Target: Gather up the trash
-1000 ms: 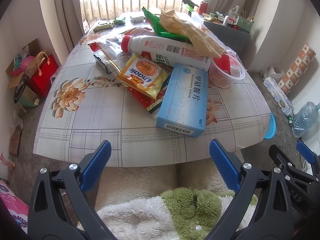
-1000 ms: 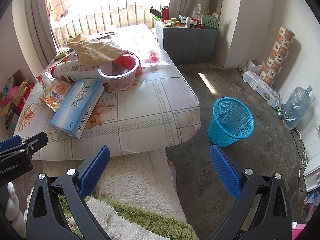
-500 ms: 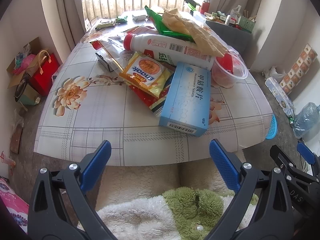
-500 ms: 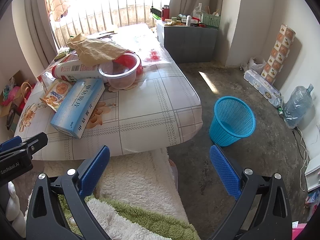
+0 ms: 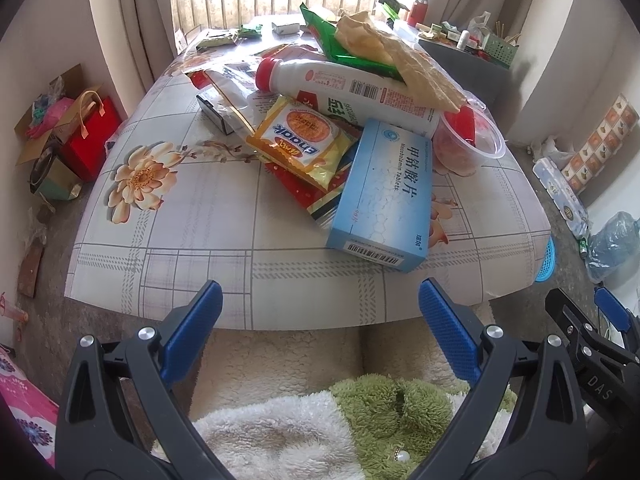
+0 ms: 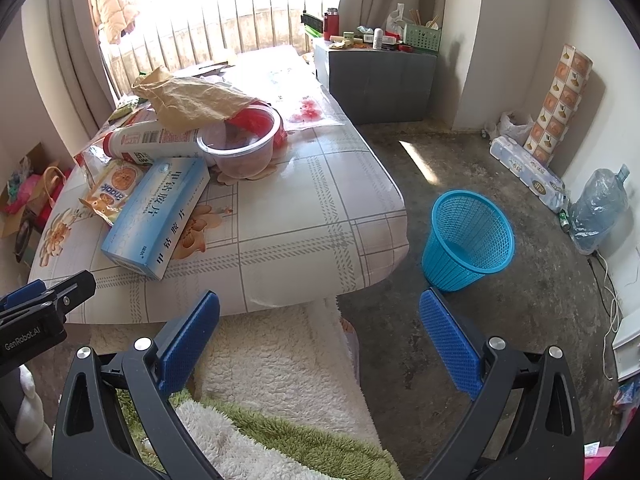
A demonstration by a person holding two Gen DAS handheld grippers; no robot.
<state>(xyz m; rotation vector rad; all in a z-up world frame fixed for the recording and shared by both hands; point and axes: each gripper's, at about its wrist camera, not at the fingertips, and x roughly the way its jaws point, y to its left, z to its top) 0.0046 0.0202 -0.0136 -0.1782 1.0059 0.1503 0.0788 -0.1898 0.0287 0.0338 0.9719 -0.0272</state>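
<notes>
The left gripper (image 5: 318, 316) is hovering spread wide and empty just short of the table's (image 5: 192, 224) near edge. The blue medicine box (image 5: 382, 192) is lying flat, its long axis running near to far, barcode end nearest. The right gripper (image 6: 320, 330) is also gaping, empty, with the blue basket (image 6: 468, 240) standing on the floor right of the table.
</notes>
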